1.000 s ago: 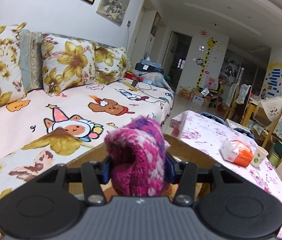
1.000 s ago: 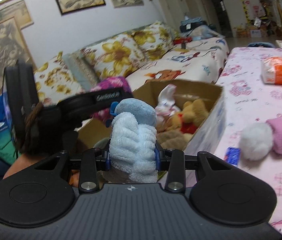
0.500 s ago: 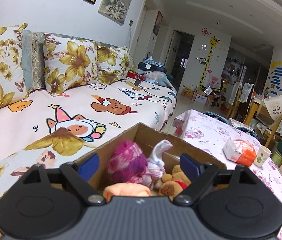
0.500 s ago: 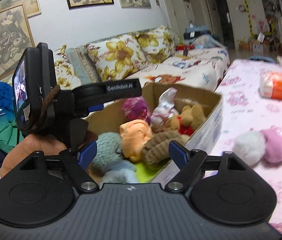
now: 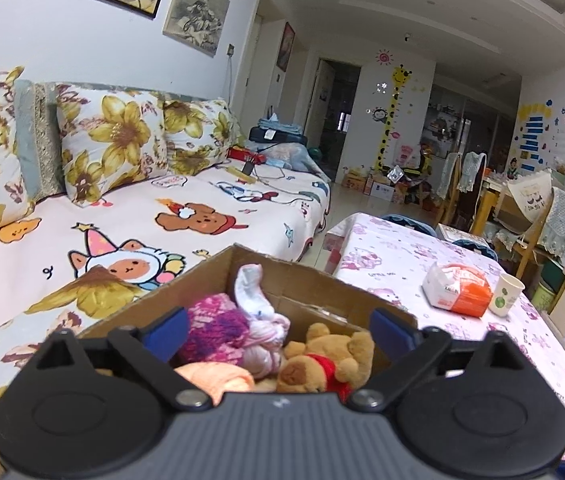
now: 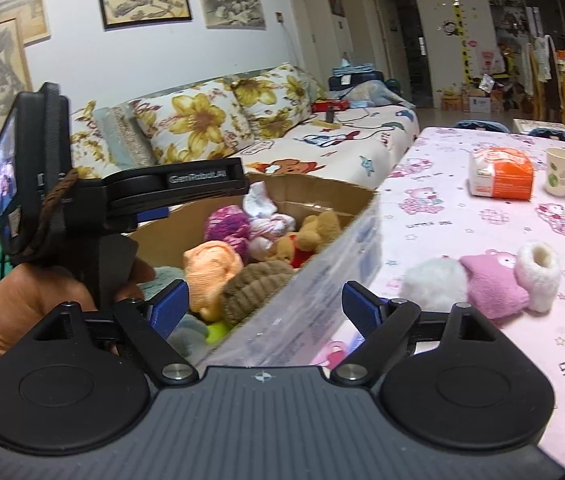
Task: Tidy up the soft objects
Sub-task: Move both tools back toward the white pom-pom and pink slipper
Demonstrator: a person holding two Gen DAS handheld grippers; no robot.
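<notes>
- The left gripper (image 5: 278, 326) hangs over the cardboard box (image 5: 242, 258), tilted a little downward; its jaws are opening, with nothing between the blue pads (image 5: 168, 326).
- The right gripper (image 6: 266, 306) sits at the box's near corner, jaws spread wide and empty.
- A bare hand (image 6: 22, 304) grips the left gripper's handle, left of the box.
</notes>
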